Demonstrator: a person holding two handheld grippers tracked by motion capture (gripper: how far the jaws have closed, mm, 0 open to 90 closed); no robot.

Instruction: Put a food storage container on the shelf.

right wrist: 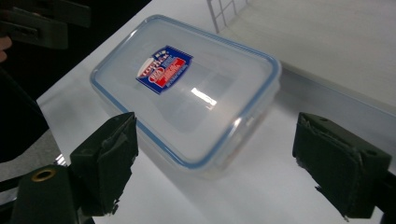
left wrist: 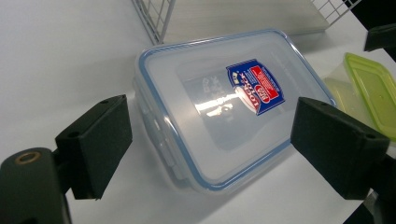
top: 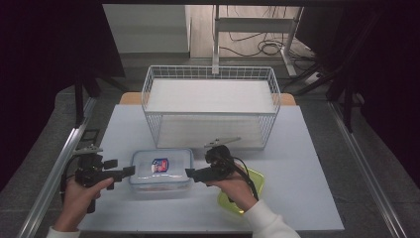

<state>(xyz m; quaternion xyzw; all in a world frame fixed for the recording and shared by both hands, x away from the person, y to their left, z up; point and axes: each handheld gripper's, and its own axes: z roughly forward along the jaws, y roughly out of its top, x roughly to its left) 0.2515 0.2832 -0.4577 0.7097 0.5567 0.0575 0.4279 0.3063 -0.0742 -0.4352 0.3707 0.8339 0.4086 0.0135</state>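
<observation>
A clear lidded food box [top: 161,168] with a blue seal and a red-and-blue sticker lies flat on the white table [top: 307,163], in front of the wire basket. My left gripper [top: 121,167] is open just off the box's left end; in the left gripper view the box [left wrist: 219,116] sits ahead between the wide-spread jaws of that gripper [left wrist: 210,112], untouched. My right gripper [top: 194,173] is open at the box's right end. In the right gripper view, the box [right wrist: 187,88] lies ahead of this gripper [right wrist: 217,128], whose jaws are apart and hold nothing.
A white wire basket [top: 148,89] with a white liner stands behind the box, its corner close in the left gripper view [left wrist: 156,18]. A small container with a yellow-green lid [top: 255,181] sits under the right hand, also seen at the right of the left gripper view [left wrist: 369,93].
</observation>
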